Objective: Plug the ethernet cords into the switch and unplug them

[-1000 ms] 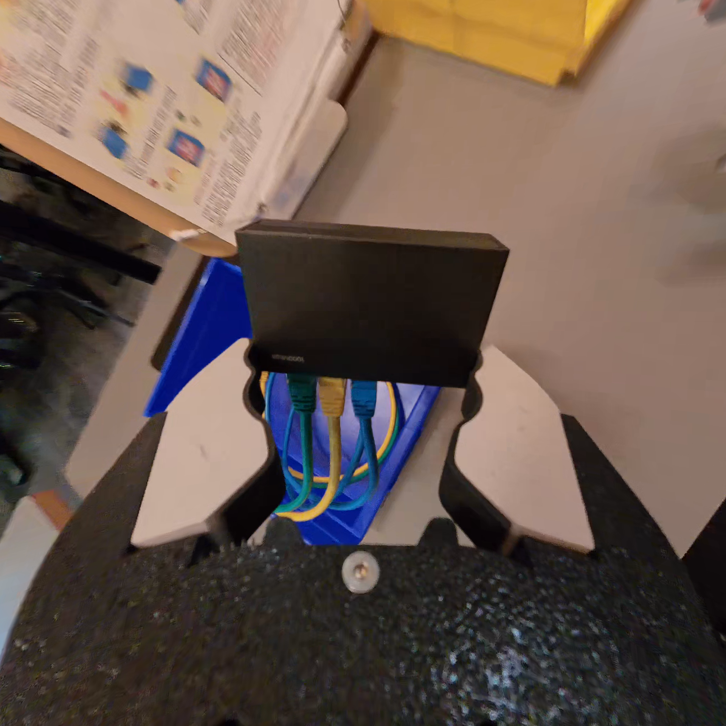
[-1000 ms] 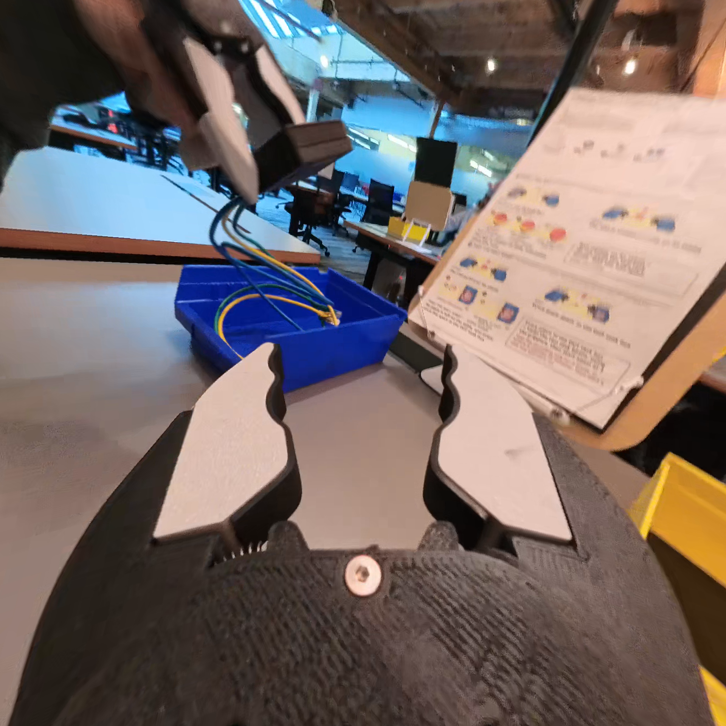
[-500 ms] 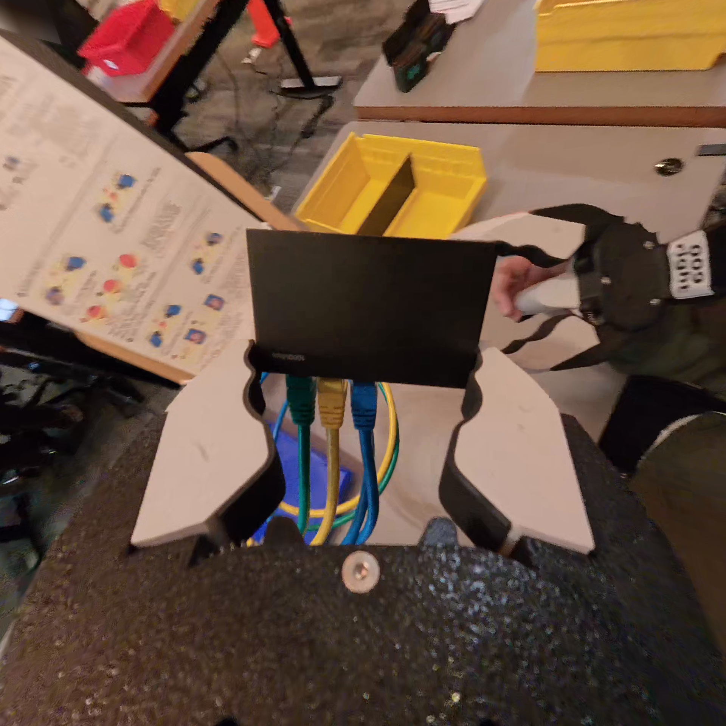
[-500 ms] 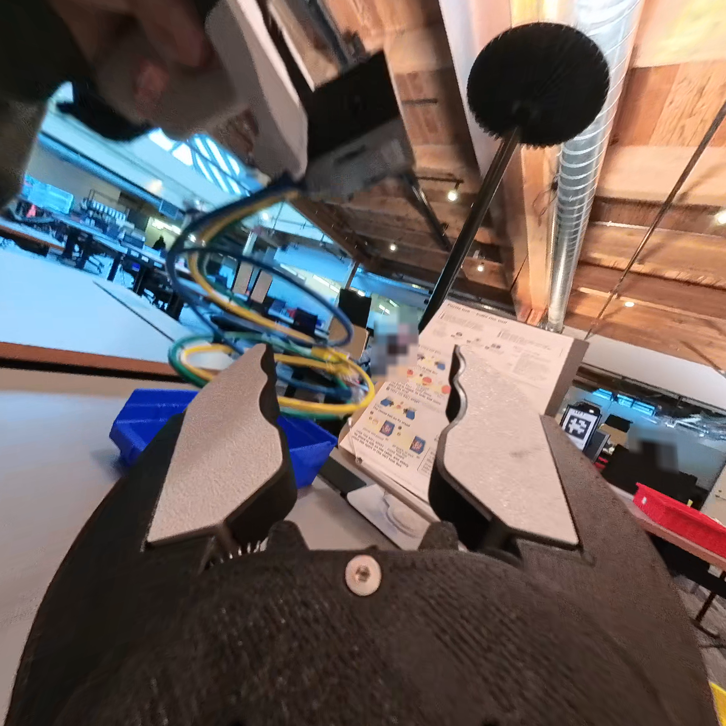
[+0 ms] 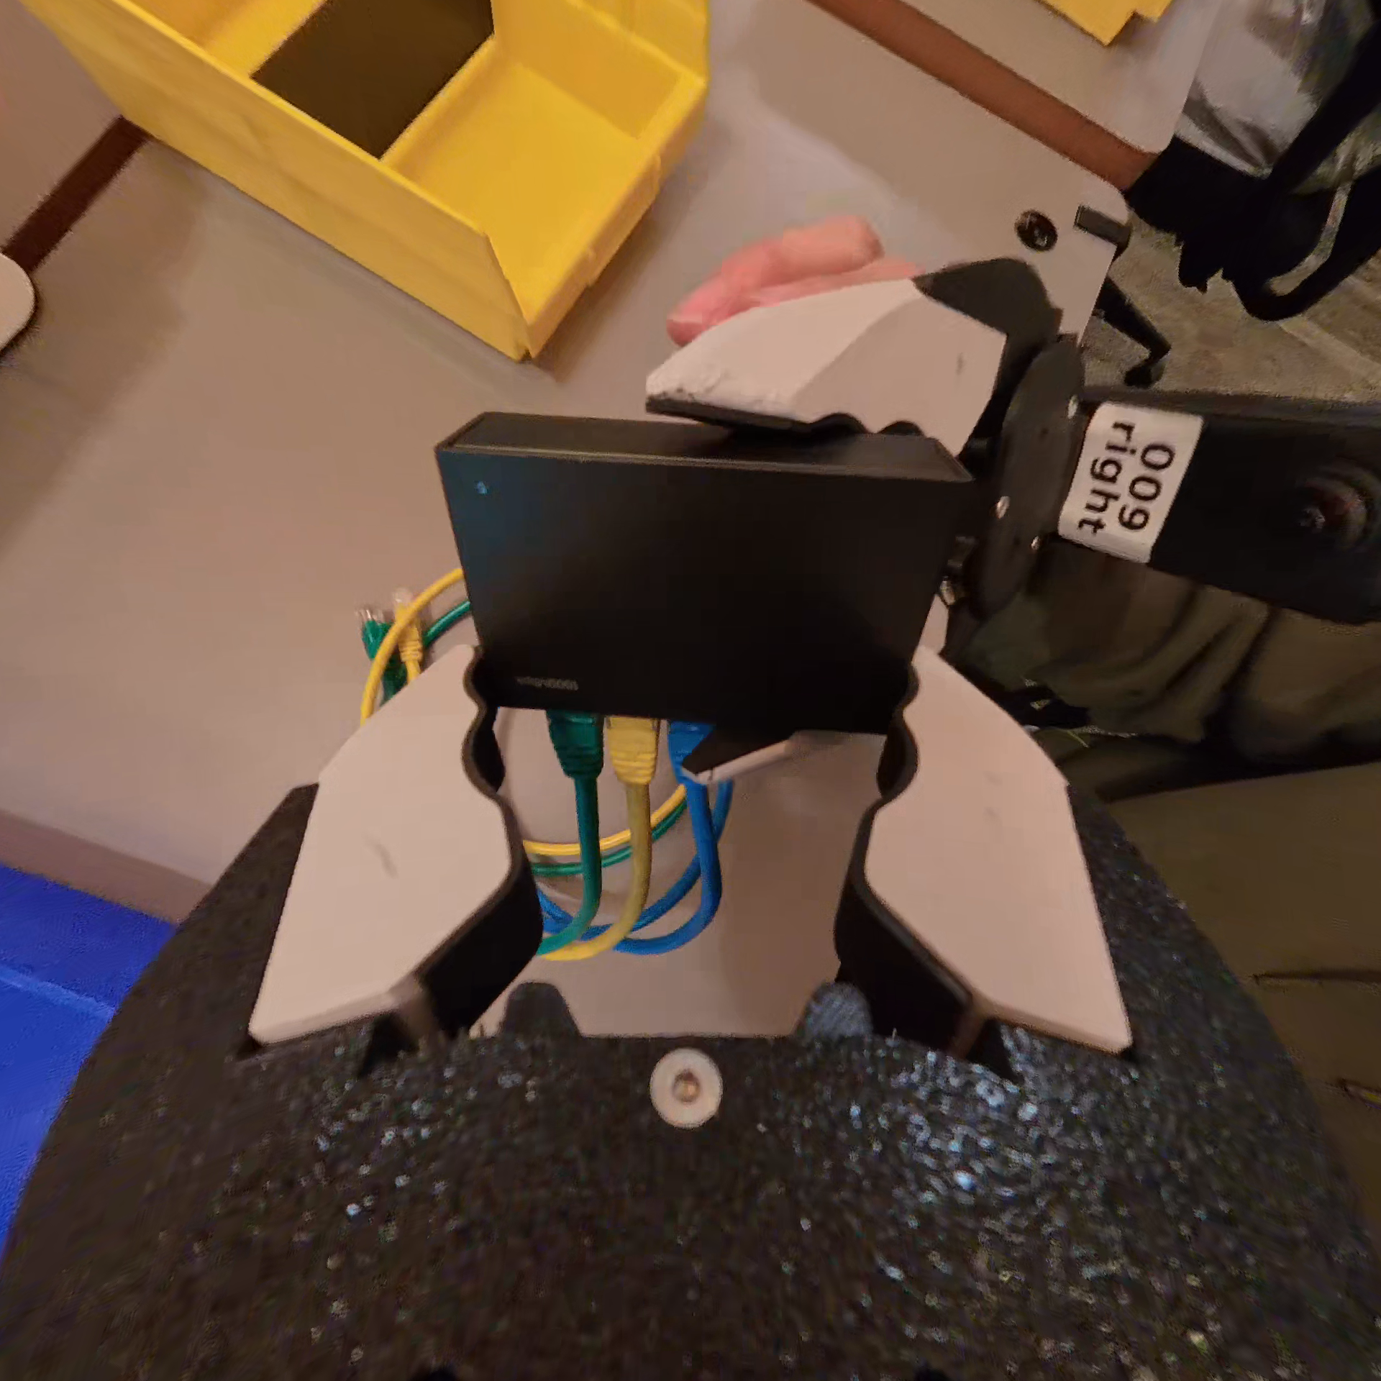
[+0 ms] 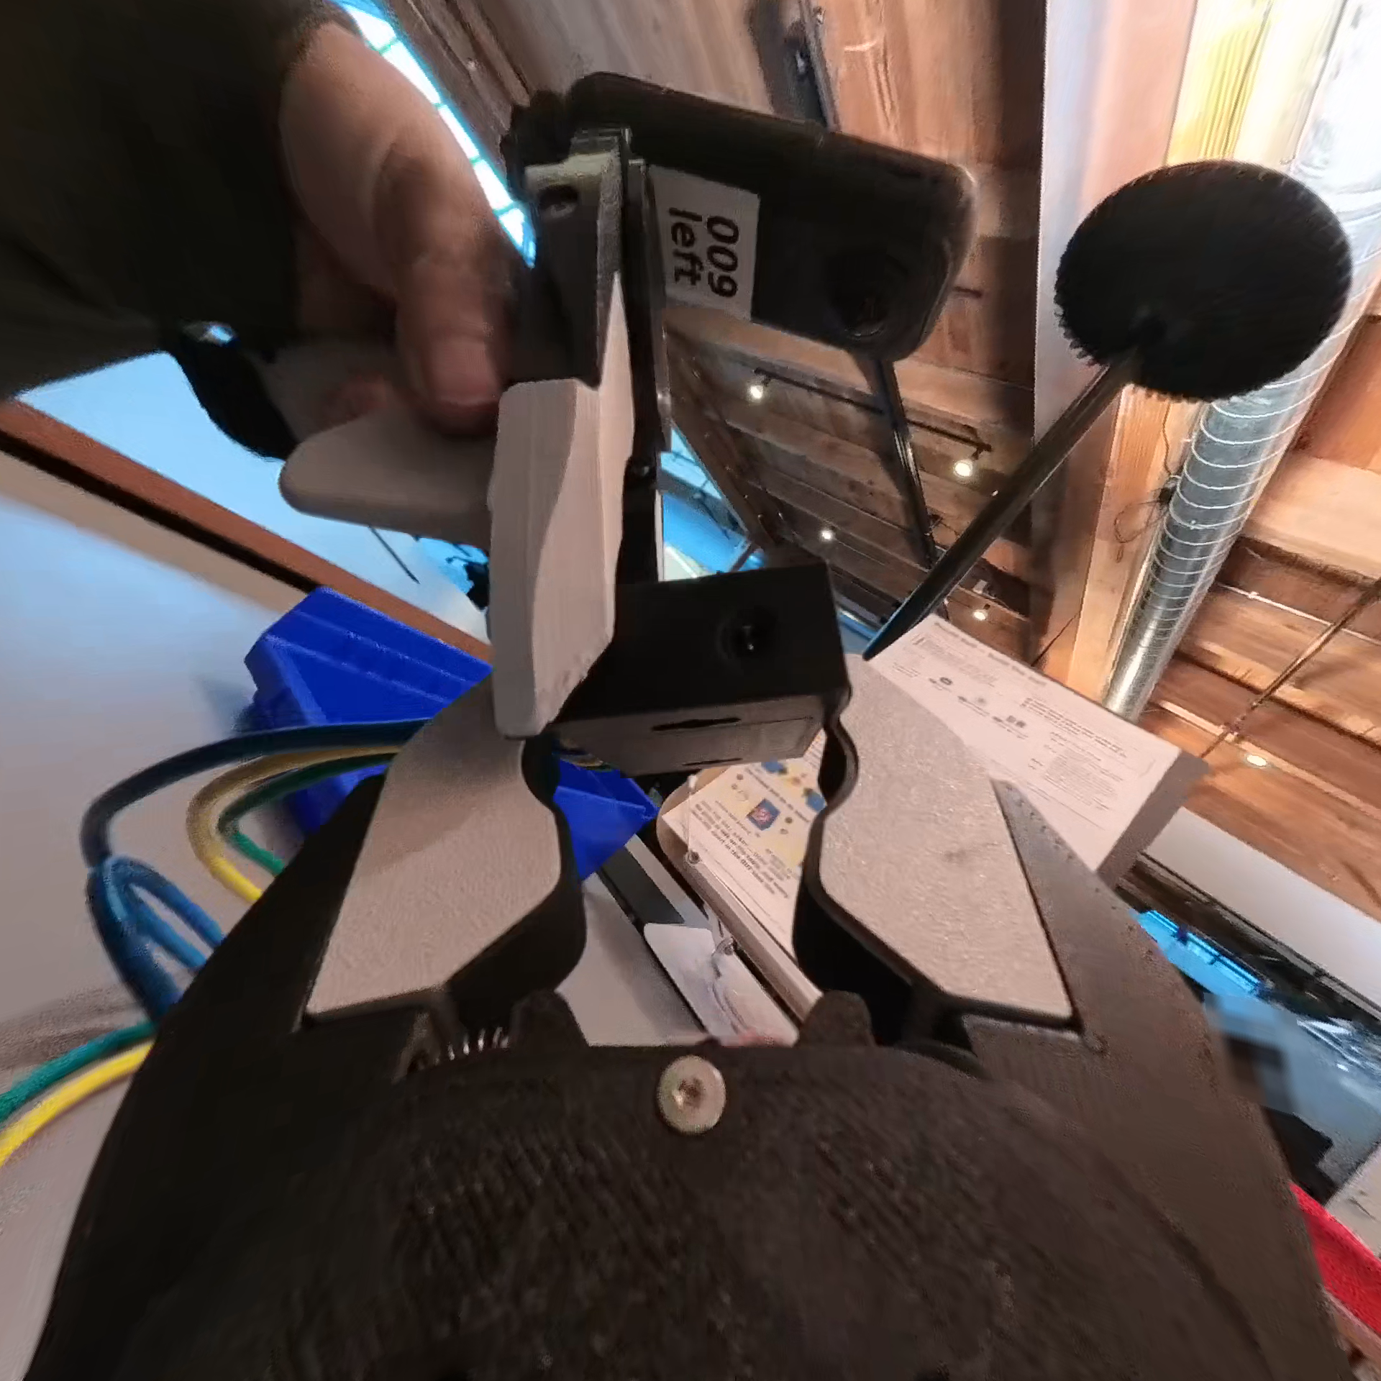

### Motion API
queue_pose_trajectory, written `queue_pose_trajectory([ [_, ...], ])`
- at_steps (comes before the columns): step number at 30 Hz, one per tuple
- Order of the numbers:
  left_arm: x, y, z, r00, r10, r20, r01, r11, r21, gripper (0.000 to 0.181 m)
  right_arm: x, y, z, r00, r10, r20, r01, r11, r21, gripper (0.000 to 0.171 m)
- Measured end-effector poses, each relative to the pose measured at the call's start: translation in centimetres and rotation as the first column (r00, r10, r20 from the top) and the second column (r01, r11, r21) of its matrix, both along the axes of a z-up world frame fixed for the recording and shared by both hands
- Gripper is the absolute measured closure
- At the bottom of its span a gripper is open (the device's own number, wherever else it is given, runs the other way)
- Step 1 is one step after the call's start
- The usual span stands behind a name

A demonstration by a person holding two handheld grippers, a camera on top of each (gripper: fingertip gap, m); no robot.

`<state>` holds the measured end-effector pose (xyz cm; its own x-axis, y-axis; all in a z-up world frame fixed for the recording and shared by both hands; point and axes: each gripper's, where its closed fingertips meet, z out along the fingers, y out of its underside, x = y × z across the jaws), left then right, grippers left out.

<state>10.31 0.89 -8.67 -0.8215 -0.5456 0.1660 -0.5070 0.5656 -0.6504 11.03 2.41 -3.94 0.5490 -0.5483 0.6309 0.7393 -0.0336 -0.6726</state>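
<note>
Fingers (image 5: 403, 844) — matte grey, scalloped — clamp boxy black switch (image 5: 695, 575).

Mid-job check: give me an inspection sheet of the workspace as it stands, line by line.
Surface: grey tabletop, matte and flat.
Job's things: black box-shaped switch, held above the table; green cord, yellow cord and blue cord plugged into its near edge.
Clutter: yellow plastic divided bin; blue plastic bin; printed instruction sheet on a board.
Grippers: left gripper shut on the switch's sides; right gripper has its jaws straddling one end of the switch, clamping unclear.
Cables: cords loop slack below the switch; free green and yellow plugs show to its left.
Surroundings: black fuzzy ball on a rod; silver duct; wooden ceiling.
</note>
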Motion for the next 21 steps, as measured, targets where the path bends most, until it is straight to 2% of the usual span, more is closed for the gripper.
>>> queue_pose_trajectory([
  [4, 0.5, -0.4, 0.1, 0.999, -0.041, 0.019, 0.043, 0.991, -0.125, 0.083, 0.7, -0.1, -0.4, 0.998, 0.009, -0.059, -0.008, 1.000, 0.006, 0.104],
  [5, 0.8, -0.4, 0.7, 0.995, -0.058, 0.085, 0.072, 0.984, -0.165, 0.089, 1.0, -0.1, -0.7, 0.989, 0.052, -0.136, -0.051, 0.999, 0.011, 0.104],
  [7, 1.6, 0.3, 2.6, 0.965, -0.059, 0.256, 0.120, 0.965, -0.232, 0.091, 1.8, -1.0, -0.7, 0.954, 0.155, -0.257, -0.127, 0.984, 0.125, 0.104],
  [9, 2.2, 1.6, 4.2, 0.917, -0.054, 0.396, 0.169, 0.950, -0.262, 0.092, 2.3, -1.7, -0.9, 0.865, 0.324, -0.384, -0.246, 0.939, 0.239, 0.104],
  [12, 2.7, 3.2, 3.5, 0.878, -0.093, 0.469, 0.220, 0.950, -0.223, 0.092, 2.0, -2.8, -0.1, 0.716, 0.550, -0.431, -0.380, 0.824, 0.420, 0.105],
  [15, 2.4, 2.9, 1.9, 0.842, -0.138, 0.522, 0.289, 0.932, -0.220, 0.096, 1.1, -3.1, 0.7, 0.552, 0.727, -0.409, -0.484, 0.678, 0.553, 0.104],
  [19, 1.4, 1.3, -0.4, 0.814, -0.193, 0.548, 0.361, 0.907, -0.218, 0.096, 0.3, -2.5, 0.8, 0.395, 0.837, -0.379, -0.521, 0.544, 0.657, 0.105],
  [21, 1.0, 0.6, -0.8, 0.799, -0.191, 0.570, 0.379, 0.896, -0.231, 0.100, 0.5, -2.1, 0.5, 0.347, 0.860, -0.375, -0.501, 0.508, 0.701, 0.104],
])
